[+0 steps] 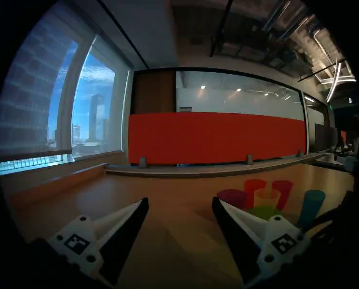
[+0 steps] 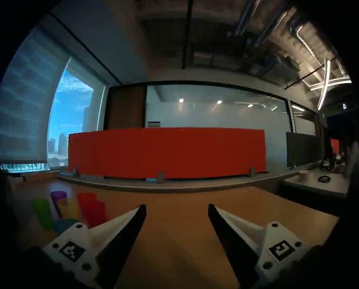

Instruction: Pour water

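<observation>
The left claw (image 1: pixel 179 200) sits at the bottom of the left gripper view. Its jaws are wide apart with nothing between them, and the bare wooden bench (image 1: pixel 179 231) lies beyond. The right claw (image 2: pixel 177 207) sits at the bottom of the right gripper view, equally wide and holding nothing.

The cups (image 1: pixel 266 197) are coloured plastic and stand upright in a tight cluster on the bench. In the left gripper view they are lower right of centre, just past the right-hand finger. Noted there:
- a purple cup (image 1: pixel 232 196)
- an orange cup (image 1: pixel 253 187)
- a yellow cup (image 1: pixel 267 196)
- a red cup (image 1: pixel 283 189)
- a teal cup (image 1: pixel 312 204) at the right edge of the group
- a green cup (image 1: pixel 263 212) low in front, partly hidden by the finger

In the right gripper view the cluster sits lower left, beside the left-hand finger. Whether any cup holds water cannot be told.

A red partition (image 1: pixel 218 137) runs across the far edge of the bench at mid-frame. A window (image 1: pixel 90 115) showing city towers occupies the upper left. A dark monitor (image 2: pixel 302 149) stands at the right of the right gripper view.
</observation>
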A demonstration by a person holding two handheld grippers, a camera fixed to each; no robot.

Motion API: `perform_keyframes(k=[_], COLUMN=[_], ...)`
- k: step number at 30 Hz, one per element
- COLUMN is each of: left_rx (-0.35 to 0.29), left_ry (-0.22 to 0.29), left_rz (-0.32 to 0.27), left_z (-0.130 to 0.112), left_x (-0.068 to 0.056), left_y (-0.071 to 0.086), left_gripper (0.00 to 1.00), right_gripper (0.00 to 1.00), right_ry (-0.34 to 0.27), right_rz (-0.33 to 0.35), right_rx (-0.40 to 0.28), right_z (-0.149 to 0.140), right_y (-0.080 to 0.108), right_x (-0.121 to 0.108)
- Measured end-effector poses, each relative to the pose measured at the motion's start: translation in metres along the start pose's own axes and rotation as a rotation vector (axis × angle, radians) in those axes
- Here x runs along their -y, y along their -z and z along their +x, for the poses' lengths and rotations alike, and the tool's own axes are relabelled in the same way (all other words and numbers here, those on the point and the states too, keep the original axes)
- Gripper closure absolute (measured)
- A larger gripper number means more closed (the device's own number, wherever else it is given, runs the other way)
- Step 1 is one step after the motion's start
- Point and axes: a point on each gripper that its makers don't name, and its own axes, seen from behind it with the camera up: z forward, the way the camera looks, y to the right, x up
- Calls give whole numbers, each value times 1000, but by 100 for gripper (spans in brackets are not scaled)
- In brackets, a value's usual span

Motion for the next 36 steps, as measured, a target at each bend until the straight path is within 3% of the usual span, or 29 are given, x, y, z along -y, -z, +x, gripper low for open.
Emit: perform_keyframes(k=[36], left_rx=[0], left_ry=[0], left_rz=[0], left_z=[0], left_x=[0], left_y=[0], left_gripper=[2], right_gripper=[1], right_ry=[13], right_rz=[-4], right_rx=[51], right_z=[-14], right_y=[-4], right_x=[2])
